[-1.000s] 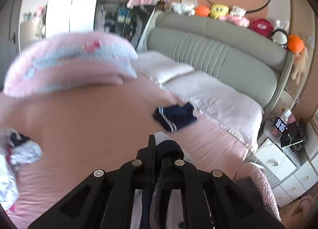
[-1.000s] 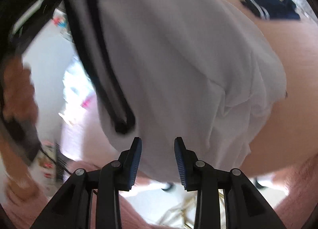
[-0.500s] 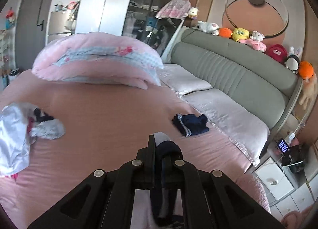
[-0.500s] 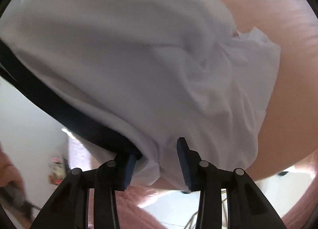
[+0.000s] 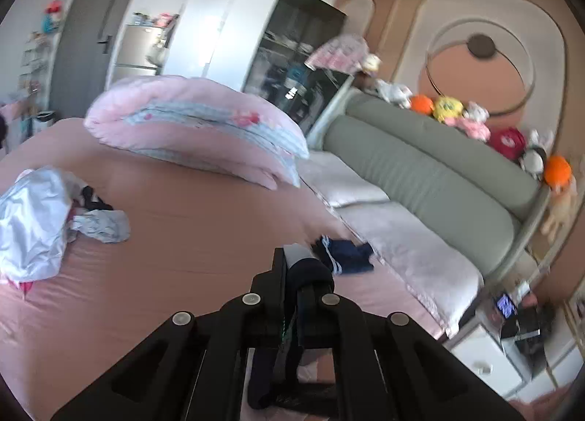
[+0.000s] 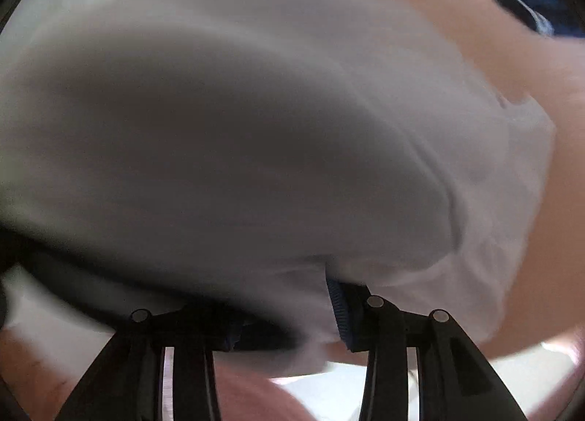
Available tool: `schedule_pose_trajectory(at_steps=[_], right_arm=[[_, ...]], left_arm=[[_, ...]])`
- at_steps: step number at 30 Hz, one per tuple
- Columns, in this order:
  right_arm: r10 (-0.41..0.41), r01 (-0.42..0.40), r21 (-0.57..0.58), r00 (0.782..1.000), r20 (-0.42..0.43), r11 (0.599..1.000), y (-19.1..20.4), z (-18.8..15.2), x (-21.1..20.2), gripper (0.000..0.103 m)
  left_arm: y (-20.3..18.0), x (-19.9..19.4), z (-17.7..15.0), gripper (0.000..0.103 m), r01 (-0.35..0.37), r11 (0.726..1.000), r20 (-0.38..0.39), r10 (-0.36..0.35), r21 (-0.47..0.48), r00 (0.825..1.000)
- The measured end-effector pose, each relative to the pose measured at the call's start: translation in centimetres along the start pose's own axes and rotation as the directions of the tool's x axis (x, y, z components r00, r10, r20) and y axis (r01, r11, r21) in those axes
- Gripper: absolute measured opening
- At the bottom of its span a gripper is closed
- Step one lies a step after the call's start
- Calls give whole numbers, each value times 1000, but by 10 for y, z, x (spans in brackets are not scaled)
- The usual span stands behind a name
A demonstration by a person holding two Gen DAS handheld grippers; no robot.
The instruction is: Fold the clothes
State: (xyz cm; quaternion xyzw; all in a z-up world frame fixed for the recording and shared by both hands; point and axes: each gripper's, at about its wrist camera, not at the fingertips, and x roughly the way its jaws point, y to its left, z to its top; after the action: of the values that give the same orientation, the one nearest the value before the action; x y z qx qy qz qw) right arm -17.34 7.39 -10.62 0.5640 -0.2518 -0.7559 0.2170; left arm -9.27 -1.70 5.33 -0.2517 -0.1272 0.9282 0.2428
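Between your left gripper's (image 5: 292, 276) jaws sits the pinched dark trim of the white garment (image 6: 292, 110), whose blurred body drapes over your right gripper's (image 6: 289, 315) parted jaws, with a folded navy piece (image 5: 347, 254) on the bed (image 5: 182, 238) just beyond.
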Motion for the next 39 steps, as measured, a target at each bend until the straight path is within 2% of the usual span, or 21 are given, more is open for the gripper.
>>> schedule_pose_trajectory(at_steps=[1, 3, 5, 7, 9, 10, 12, 14, 16, 18, 19, 22, 24, 27, 28, 30, 33, 35, 37, 39], right_arm=[[-38, 38, 4, 999, -31, 999, -5, -4, 11, 18], [-151, 149, -37, 988, -36, 988, -17, -20, 18, 15], [-252, 255, -84, 967, 44, 963, -26, -24, -1, 13], [-338, 356, -102, 928, 158, 929, -28, -10, -38, 12], [-385, 440, -136, 871, 304, 887, -9, 14, -86, 12], [-395, 480, -159, 835, 382, 863, 7, 27, -111, 12], [-391, 559, -193, 748, 535, 806, 41, 52, -163, 12], [-319, 617, -219, 640, 699, 756, 101, 73, -226, 12], [-237, 621, -227, 573, 784, 751, 146, 78, -267, 12], [-154, 591, -247, 545, 824, 768, 182, 73, -295, 12], [-120, 575, -259, 538, 834, 776, 186, 63, -311, 12], [-56, 527, -300, 556, 829, 795, 204, 39, -328, 12], [-14, 498, -331, 569, 822, 801, 198, 41, -335, 12], [54, 453, -381, 585, 809, 806, 197, 40, -349, 12], [71, 429, -393, 598, 799, 813, 189, 33, -362, 12], [71, 398, -409, 639, 765, 821, 178, 44, -375, 12], [3, 399, -391, 696, 718, 830, 156, 68, -359, 12], [-87, 436, -365, 730, 677, 823, 136, 83, -331, 12], [-180, 470, -332, 757, 629, 818, 119, 108, -300, 12], [-190, 447, -304, 772, 606, 841, 112, 130, -295, 12]], left_arm=[[4, -3, -1, 2, -5, 1000, 5, 6, -19, 1000], [12, -3, -7, 2, -20, 999, -16, 20, -44, 1000], [22, 0, -15, 3, -29, 997, -40, 26, -71, 999], [32, -1, -13, 3, -22, 993, -39, 17, -119, 999], [32, -5, 2, 3, 4, 992, -4, -5, -130, 1000], [30, -9, 13, 3, 20, 992, 19, -17, -128, 1000], [12, -23, 47, 3, 51, 996, 99, -44, -66, 994], [-14, -50, 84, 3, 63, 997, 206, -69, 35, 976], [-32, -76, 110, 5, 49, 994, 283, -75, 97, 956], [-40, -97, 130, 6, 55, 991, 314, -92, 123, 945], [-42, -104, 137, 6, 63, 989, 316, -101, 131, 943], [-50, -118, 143, 6, 41, 984, 322, -96, 175, 942], [-59, -128, 143, 6, 1, 975, 340, -78, 220, 937], [-68, -141, 147, 6, 1, 968, 348, -91, 250, 933], [-68, -141, 148, 6, 9, 970, 340, -93, 242, 936], [-64, -132, 147, 6, 16, 976, 311, -85, 216, 947], [-50, -90, 139, 6, -14, 987, 210, -20, 161, 978], [-33, -46, 136, 6, -33, 994, 122, 20, 103, 992], [-24, -17, 139, 6, -70, 994, 88, 63, 83, 994], [-31, -14, 153, 6, -82, 990, 127, 68, 114, 990]])
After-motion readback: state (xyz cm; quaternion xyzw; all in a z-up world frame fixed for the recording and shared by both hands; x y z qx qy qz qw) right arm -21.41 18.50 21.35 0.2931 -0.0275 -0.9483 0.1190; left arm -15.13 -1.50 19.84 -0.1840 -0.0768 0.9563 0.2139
